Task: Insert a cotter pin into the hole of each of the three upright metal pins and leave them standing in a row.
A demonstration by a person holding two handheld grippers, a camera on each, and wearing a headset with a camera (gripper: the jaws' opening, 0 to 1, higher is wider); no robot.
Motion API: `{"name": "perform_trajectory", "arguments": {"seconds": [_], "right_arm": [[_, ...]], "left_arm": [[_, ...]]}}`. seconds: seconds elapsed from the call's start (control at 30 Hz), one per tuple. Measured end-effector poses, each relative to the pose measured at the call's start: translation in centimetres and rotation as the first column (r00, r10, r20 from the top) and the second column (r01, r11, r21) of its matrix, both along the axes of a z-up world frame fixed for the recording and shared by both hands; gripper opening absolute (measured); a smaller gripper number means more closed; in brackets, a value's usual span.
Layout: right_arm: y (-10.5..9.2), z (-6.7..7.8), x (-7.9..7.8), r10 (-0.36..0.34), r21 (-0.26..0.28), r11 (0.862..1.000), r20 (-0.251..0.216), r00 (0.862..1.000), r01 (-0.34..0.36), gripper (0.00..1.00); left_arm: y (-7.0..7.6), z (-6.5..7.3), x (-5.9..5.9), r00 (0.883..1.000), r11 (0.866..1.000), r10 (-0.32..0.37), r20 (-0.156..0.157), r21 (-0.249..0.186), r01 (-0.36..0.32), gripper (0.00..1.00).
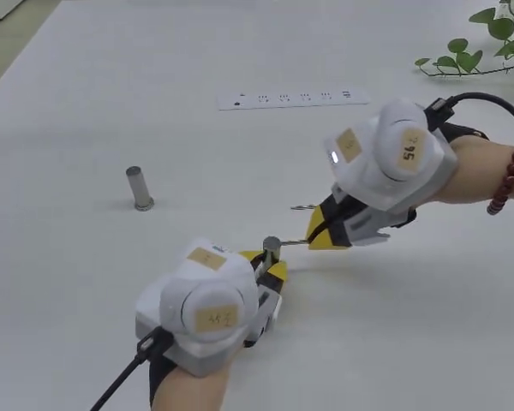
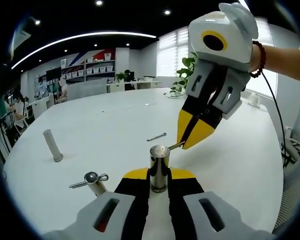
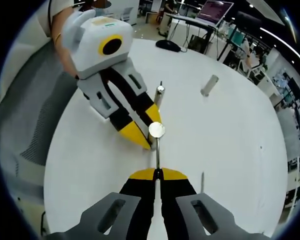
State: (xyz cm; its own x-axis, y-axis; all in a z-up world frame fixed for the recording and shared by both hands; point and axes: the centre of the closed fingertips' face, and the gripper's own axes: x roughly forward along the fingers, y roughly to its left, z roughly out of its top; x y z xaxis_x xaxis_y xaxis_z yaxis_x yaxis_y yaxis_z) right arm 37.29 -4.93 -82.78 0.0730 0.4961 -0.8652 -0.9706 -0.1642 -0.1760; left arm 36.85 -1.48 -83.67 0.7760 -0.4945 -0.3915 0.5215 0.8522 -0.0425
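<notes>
Left gripper [image 2: 159, 176] clamped on upright metal pin [image 2: 159, 159]; right gripper [image 3: 158, 175] pinched cotter pin [image 3: 158, 152], tip at pin's head; second metal pin [image 1: 139, 187] stood apart

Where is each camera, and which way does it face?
Head view: on the headset, looking down at the table; both wrists show.
Left gripper view: on the left gripper, facing the clamped metal pin; right wrist shows.
Right gripper view: on the right gripper, facing along its cotter pin; left forearm shows.
Shared: that metal pin.
</notes>
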Motion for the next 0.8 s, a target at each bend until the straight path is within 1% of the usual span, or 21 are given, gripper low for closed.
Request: {"name": "perform_trajectory", "arguments": {"seconds": [0.1, 0.27, 0.47, 0.57, 0.67, 0.73, 0.8], "right_arm": [[0.11, 0.02, -0.07, 0.017, -0.014, 1.000, 0.007, 1.000, -0.017, 0.04], [0.15, 0.05, 0.03, 0.043, -0.037, 0.998, 0.029, 0.999, -0.042, 0.04], [0.17, 0.09, -0.03, 0.076, -0.064, 0.995, 0.044, 0.996, -0.073, 0.04], [0.18, 0.06, -0.11, 0.105, -0.094, 0.991, 0.064, 0.992, -0.099, 0.04], [0.26, 0.09, -0.16, 0.105, -0.112, 0.989, 0.064, 0.992, -0.098, 0.04], [0.15, 0.07, -0.18, 0.106, -0.130, 0.987, 0.060, 0.993, -0.097, 0.04], [0.22, 0.19, -0.18, 0.106, -0.135, 0.986, 0.062, 0.992, -0.097, 0.04]], "left_arm": [[-0.04, -0.04, 0.03, 1.000, 1.000, -0.007, 0.004, 0.008, 0.007, 0.12], [-0.06, -0.08, 0.07, 1.000, 1.000, -0.016, 0.001, 0.008, 0.016, 0.11], [-0.04, -0.15, 0.12, 1.000, 1.000, -0.023, -0.005, -0.009, 0.023, 0.11], [-0.09, -0.10, 0.06, 0.999, 0.999, -0.036, 0.003, -0.001, 0.036, 0.11], [-0.10, -0.12, 0.02, 0.999, 0.999, -0.046, 0.009, 0.004, 0.046, 0.11], [-0.10, -0.12, 0.02, 0.999, 0.999, -0.048, 0.007, 0.000, 0.048, 0.11], [-0.11, -0.12, 0.01, 0.999, 0.999, -0.053, 0.009, 0.004, 0.053, 0.11]]}}
